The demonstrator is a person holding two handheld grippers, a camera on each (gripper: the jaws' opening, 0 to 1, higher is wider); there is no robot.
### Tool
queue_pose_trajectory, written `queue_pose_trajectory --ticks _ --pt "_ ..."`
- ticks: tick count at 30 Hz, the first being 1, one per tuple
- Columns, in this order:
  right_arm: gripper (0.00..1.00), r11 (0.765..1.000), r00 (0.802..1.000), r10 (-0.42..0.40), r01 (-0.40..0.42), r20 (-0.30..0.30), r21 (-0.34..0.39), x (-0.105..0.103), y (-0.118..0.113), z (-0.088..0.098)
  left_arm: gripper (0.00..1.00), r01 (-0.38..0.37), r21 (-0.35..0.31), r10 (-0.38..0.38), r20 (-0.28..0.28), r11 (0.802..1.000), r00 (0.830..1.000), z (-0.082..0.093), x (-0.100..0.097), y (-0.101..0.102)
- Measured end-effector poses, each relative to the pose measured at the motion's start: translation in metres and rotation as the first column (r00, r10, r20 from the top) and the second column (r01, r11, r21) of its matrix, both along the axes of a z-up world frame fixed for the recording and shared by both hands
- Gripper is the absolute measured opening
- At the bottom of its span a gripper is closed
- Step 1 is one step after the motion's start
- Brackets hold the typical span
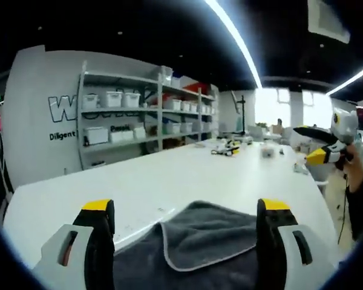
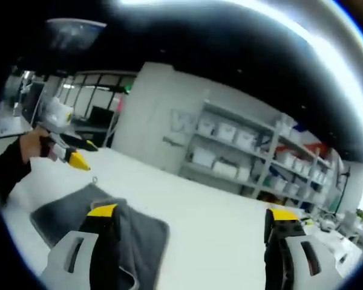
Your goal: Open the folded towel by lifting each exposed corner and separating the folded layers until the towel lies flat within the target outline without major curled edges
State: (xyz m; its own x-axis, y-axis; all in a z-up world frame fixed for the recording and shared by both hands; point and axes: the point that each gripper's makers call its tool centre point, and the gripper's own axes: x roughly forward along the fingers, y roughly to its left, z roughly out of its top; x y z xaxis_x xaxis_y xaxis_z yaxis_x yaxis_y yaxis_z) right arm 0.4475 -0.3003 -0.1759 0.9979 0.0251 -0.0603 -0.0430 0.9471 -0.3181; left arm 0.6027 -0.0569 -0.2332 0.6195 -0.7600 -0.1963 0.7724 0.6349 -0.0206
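A: Item one, left gripper (image 1: 184,220)?
B: Jaws stood wide apart, yellow-tipped, nothing between them. They hung over the near part of the towel (image 1: 199,241); contact with the cloth could not be told.

A: The towel?
B: Dark grey, pale stitched edge, lying on the near end of the white table (image 1: 169,175). One layer was folded over, its rounded corner pointing toward the near side, between the jaws. In the right gripper view the towel (image 2: 85,214) lay at the left, partly behind that view's left jaw, with a fold still in it.

A: Right gripper (image 2: 190,217)?
B: Jaws likewise spread wide, empty, over bare tabletop to the right of the towel. In the left gripper view it (image 1: 317,145) appeared at the far right, held in a hand (image 1: 354,172) above the table edge.

A: Other entries?
B: In the right gripper view, the left gripper (image 2: 72,154) at far left, in a hand (image 2: 27,145), above the towel's far side. Shelves (image 1: 145,112) with white bins (image 1: 115,99) along the far wall. Small clutter (image 1: 227,148) at the table's far end. Ceiling light strips (image 1: 236,39).
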Motion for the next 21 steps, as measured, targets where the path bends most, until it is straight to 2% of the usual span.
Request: queue_pose_trajectory --ticks 3,5,7,14,21 --pt "0.99 1.0 1.0 -0.011 0.011 -0.008 0.005 -0.001 -0.002 -0.003 0.9 -0.017 0.017 0.017 -0.028 1.0 0.999 -0.012 0.007 0.002" --pt "0.99 1.0 1.0 -0.005 0.006 -0.006 0.006 -0.001 0.0 -0.005 0.9 -0.025 0.022 0.026 -0.031 0.999 0.999 -0.017 0.01 0.002" --pt "0.99 1.0 1.0 0.004 -0.004 -0.01 0.009 0.001 0.002 -0.009 0.9 -0.021 0.025 0.022 -0.037 0.999 0.999 -0.022 0.005 -0.001" --pt "0.99 1.0 0.998 0.018 -0.018 -0.06 -0.002 0.006 0.005 -0.037 0.92 -0.012 0.064 0.016 -0.064 0.998 0.998 -0.046 0.008 -0.009" --pt "0.98 1.0 0.997 0.006 -0.004 -0.071 0.02 0.002 -0.001 -0.056 0.91 0.0 0.126 0.012 -0.088 0.992 0.996 -0.073 0.008 -0.02"
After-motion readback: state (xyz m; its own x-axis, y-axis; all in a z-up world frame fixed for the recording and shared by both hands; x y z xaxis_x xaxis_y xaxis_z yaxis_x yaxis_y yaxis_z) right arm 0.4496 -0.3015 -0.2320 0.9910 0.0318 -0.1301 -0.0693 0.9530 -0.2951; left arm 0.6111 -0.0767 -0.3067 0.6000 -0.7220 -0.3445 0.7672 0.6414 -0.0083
